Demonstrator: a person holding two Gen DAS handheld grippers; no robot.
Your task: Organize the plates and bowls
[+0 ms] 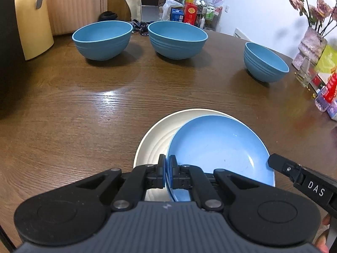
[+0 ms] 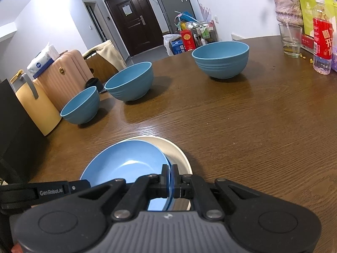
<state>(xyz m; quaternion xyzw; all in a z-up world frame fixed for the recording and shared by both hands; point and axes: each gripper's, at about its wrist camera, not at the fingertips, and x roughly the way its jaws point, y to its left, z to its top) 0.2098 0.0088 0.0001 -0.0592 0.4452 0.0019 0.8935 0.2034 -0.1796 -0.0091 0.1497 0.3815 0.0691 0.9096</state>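
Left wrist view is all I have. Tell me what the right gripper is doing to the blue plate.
Observer: The right gripper is shut on the blue plate, with the rim pinched between its pads.
Operator: Report what sits on the pink suitcase.
Observer: A white-and-blue tissue pack lies on top of it.
Operator: Check inside the glass at the table's far right.
Observer: A thin clear stick leans in it, and there is a little liquid at the bottom.
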